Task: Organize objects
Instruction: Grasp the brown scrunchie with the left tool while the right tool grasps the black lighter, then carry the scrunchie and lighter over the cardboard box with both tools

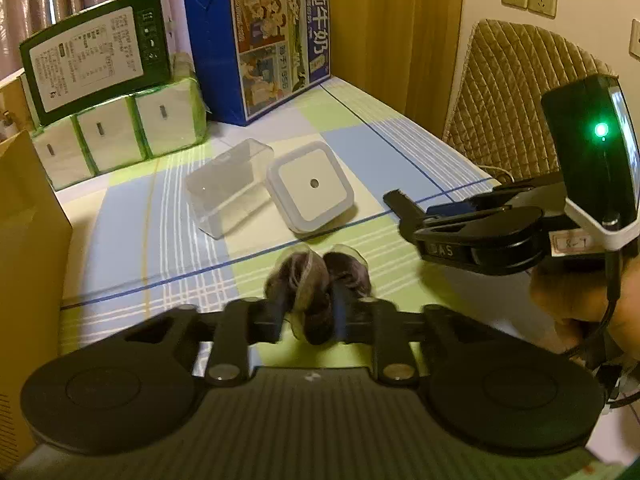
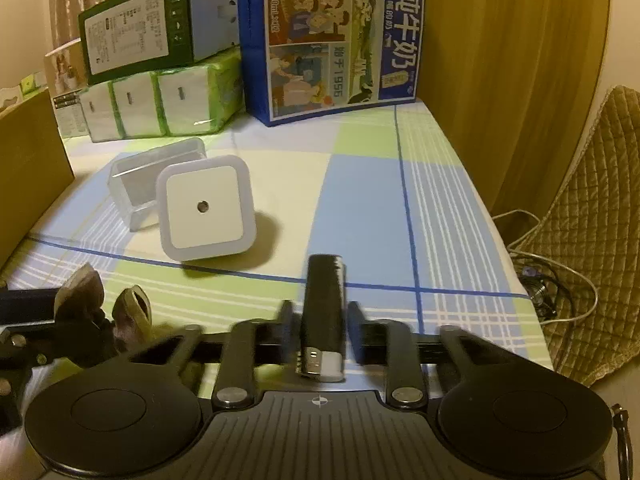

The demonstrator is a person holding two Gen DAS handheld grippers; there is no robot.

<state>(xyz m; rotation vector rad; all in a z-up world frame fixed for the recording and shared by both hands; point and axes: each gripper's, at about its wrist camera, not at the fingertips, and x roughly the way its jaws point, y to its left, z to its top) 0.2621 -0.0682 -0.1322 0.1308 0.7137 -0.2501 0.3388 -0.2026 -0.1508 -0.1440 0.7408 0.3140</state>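
Keep each grip steady and carry both items toward the clear box (image 2: 156, 178). The right gripper (image 2: 320, 320) pinches a smooth black lighter (image 2: 323, 312), metal end rearward. The left gripper (image 1: 310, 304) pinches a crinkly brown wrapped item (image 1: 312, 284). Farther off, a glossy white square lamp (image 2: 205, 208) lies beside the box on the checked cloth (image 2: 360, 200).

Two tools: the left tool (image 1: 310, 312) and the right tool (image 2: 320, 320). One black lighter (image 2: 323, 312). One white square night light (image 2: 205, 208). One clear plastic box (image 1: 228, 186). One blue milk carton (image 2: 332, 40). One green box (image 1: 96, 56). One tissue pack (image 1: 120, 136) showing three white faces.
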